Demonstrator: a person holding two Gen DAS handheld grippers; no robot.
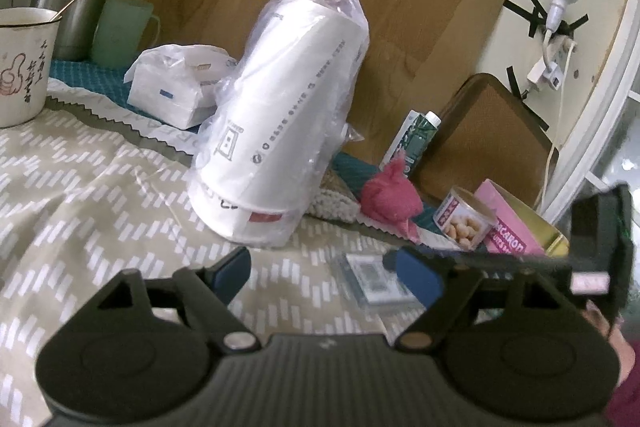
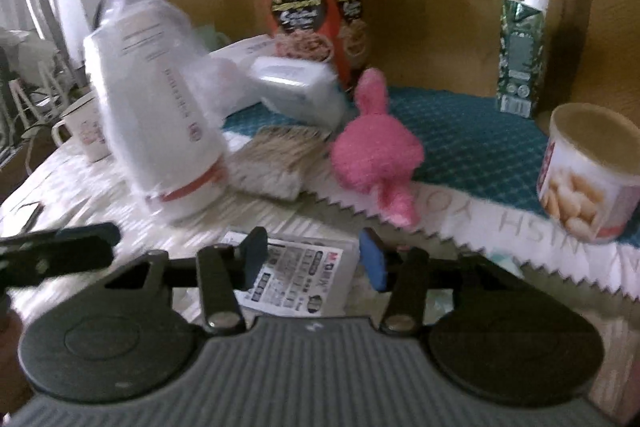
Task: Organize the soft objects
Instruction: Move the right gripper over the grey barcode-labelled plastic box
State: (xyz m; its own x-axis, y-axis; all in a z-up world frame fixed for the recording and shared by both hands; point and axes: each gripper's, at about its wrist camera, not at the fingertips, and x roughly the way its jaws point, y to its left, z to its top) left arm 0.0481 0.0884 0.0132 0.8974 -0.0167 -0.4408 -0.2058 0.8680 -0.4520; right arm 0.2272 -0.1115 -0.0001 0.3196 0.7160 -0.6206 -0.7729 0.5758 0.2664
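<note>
A pink plush toy [image 2: 376, 139] lies at the edge of a teal mat, beside a knitted cloth [image 2: 276, 159]; it also shows in the left wrist view [image 1: 390, 199]. A flat tissue pack [image 2: 296, 277] lies on the patterned tablecloth. My right gripper [image 2: 314, 259] is open and empty, its blue pads just above the tissue pack. My left gripper [image 1: 328, 273] is open and empty, low over the cloth, with the tissue pack [image 1: 372, 281] at its right finger. The right gripper appears in the left wrist view [image 1: 600, 247].
A bagged stack of white paper cups [image 1: 280, 131] stands just ahead of the left gripper. Wipes packs [image 1: 176, 91], an enamel mug [image 1: 20, 67], a kettle, a bean can [image 2: 588, 179], a carton [image 2: 520, 55], a red box [image 2: 312, 7] and a pink box [image 1: 508, 227] crowd the back.
</note>
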